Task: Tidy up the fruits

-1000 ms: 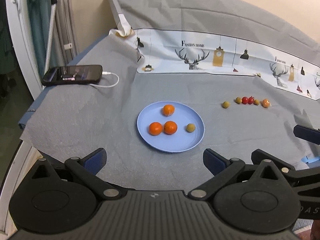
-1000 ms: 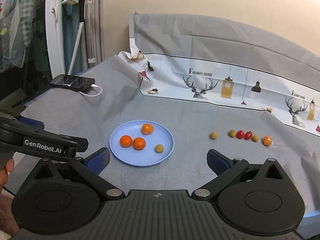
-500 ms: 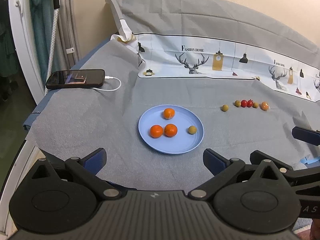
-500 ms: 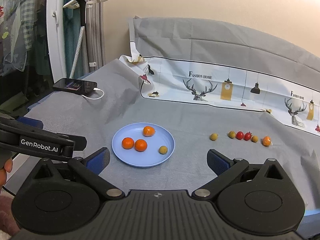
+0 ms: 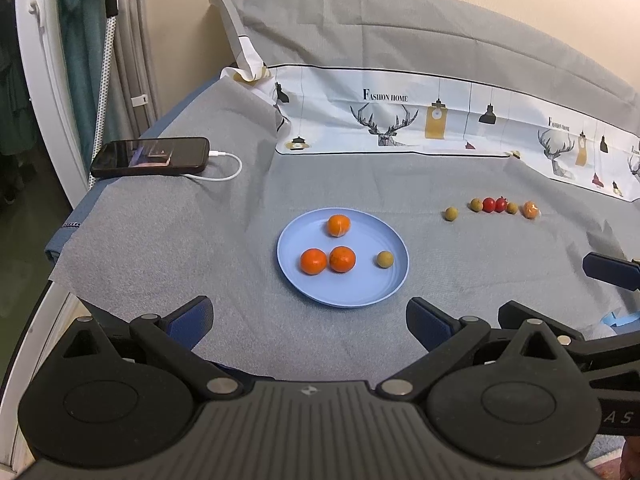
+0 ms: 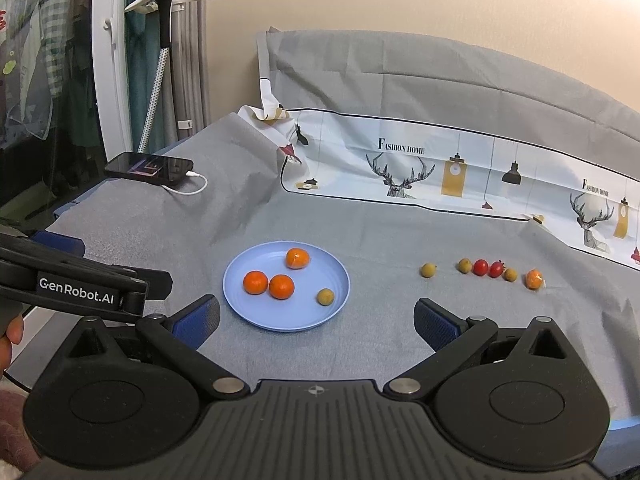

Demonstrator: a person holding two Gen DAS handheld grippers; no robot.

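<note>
A phone with a white cable is seen at the far left edge of the grey-covered table. Toward the middle, a blue plate is laid, holding three oranges and one small yellow-green fruit. The plate is framed ahead of the left gripper, whose jaws are held wide apart with nothing between them. Right of the plate, a row of small fruits is set out on the cloth: yellow-green ones, two red ones and an orange one at the end. The right gripper is likewise spread open and empty, well short of that row, with nothing standing between.
</note>
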